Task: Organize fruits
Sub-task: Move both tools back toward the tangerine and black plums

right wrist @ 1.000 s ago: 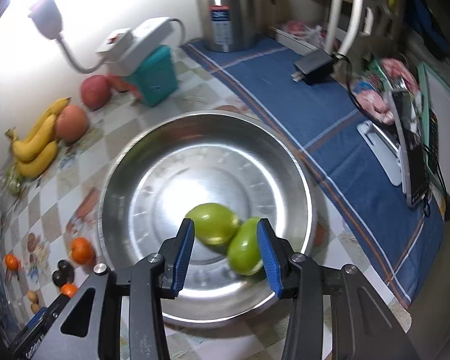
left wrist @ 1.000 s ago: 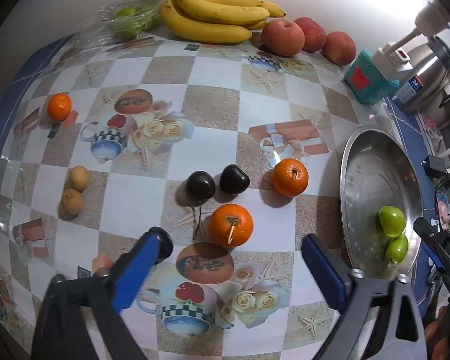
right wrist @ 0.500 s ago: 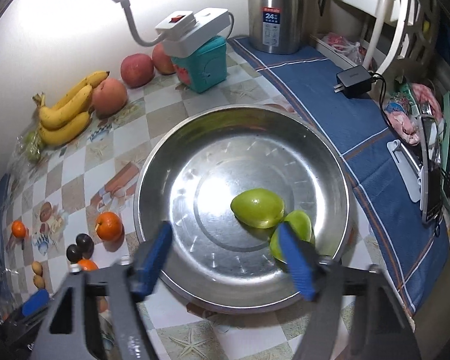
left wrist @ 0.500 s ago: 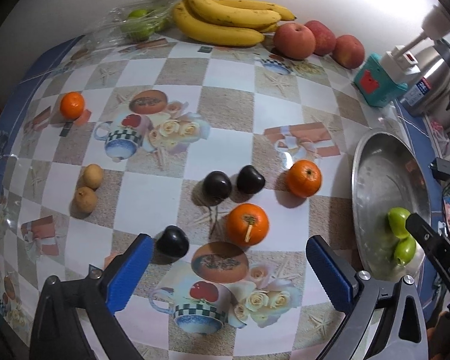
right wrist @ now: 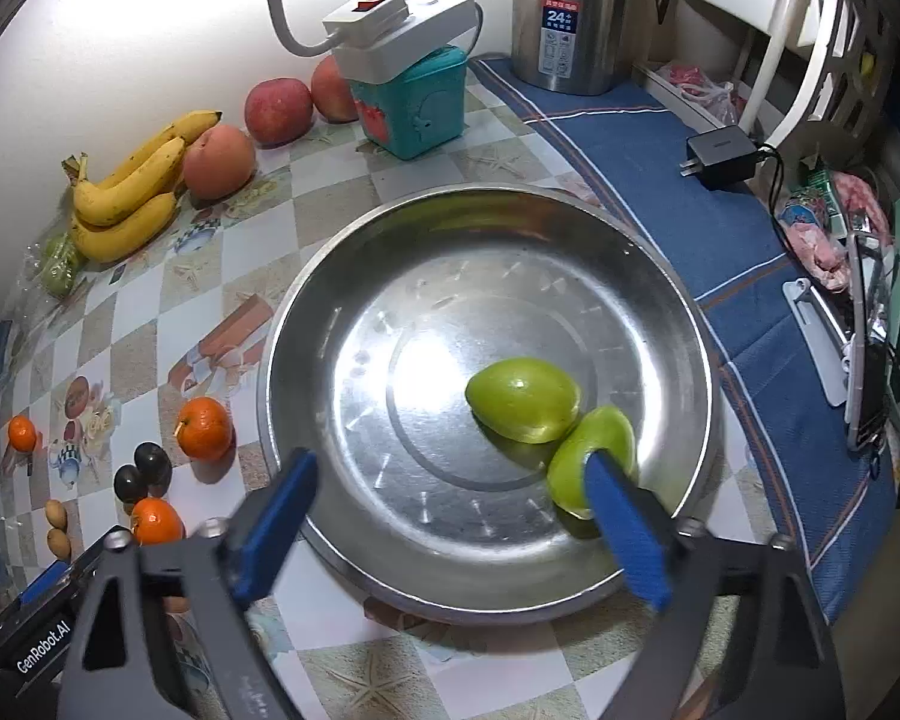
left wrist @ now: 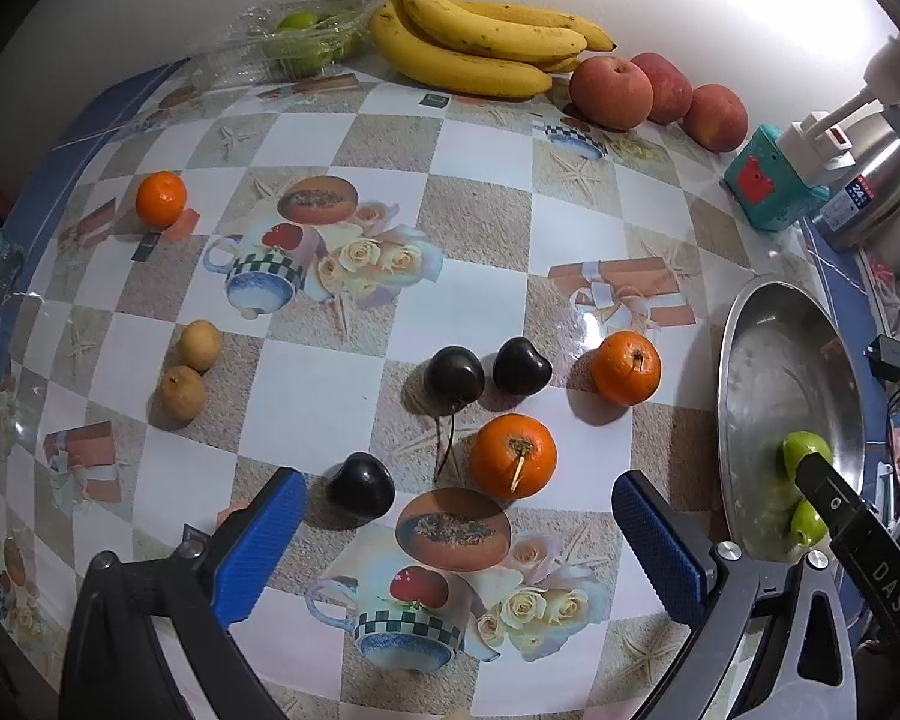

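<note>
Release step: right gripper (right wrist: 450,504) jaws opening, empty, over green fruits (right wrist: 522,399) in steel bowl (right wrist: 342,276); left gripper (left wrist: 456,516) released; next, judged: dark fruit (left wrist: 360,485) near left.

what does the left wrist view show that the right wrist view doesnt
Only the left wrist view shows the third dark plum near the left gripper, whose jaws stand open, and the third apple.

Only the right wrist view shows the black charger on the blue cloth, and the right gripper, its jaws opening with nothing between them.

Both show the metal bowl holding two green fruits, the bananas and the steel kettle.
</note>
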`<state>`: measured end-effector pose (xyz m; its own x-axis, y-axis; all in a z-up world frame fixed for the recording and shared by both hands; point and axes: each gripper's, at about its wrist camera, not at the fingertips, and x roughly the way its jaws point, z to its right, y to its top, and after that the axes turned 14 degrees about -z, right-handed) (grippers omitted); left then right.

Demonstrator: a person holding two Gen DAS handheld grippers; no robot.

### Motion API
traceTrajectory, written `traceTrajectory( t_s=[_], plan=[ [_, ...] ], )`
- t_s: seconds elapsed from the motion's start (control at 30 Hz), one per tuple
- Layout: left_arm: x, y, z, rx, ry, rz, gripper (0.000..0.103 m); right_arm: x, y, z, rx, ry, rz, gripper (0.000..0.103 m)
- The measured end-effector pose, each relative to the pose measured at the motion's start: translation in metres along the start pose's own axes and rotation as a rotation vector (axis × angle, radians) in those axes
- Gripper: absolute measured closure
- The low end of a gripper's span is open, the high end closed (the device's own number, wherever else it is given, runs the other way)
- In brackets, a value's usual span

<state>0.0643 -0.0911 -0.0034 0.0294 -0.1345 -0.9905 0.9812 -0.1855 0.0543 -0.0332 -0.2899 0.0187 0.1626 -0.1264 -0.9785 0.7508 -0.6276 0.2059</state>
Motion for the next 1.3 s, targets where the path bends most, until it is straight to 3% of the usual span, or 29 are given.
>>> traceTrajectory(
  t_s=[0.1,0.17,0.53,0.93,1.13,1.3],
  plan=[
    [0.000,0.000,-0.002,-0.010,-0.003,-0.001,0.000,0.001,-0.001,-0.002,-0.008,0.002,0.001,0.009],
    [0.000,0.000,-0.003,-0.013,-0.006,-0.003,0.000,0.002,-0.001,-0.003,-0.007,-0.004,-0.010,0.000],
    [-0.014,0.001,-0.011,0.002,-0.034,0.024,0.000,0.000,-0.002,-0.009,-0.031,-0.014,-0.009,0.000],
    [-0.040,0.007,-0.067,-0.077,0.049,0.105,0.000,-0.013,-0.018,-0.057,-0.160,0.158,-0.002,0.000],
    [-0.038,0.009,-0.096,-0.121,0.072,0.094,0.000,-0.005,-0.030,-0.091,-0.233,0.206,-0.053,0.000],
    [-0.036,0.009,-0.111,-0.151,0.046,0.071,0.000,0.001,-0.038,-0.112,-0.287,0.237,-0.089,0.000]
  ],
)
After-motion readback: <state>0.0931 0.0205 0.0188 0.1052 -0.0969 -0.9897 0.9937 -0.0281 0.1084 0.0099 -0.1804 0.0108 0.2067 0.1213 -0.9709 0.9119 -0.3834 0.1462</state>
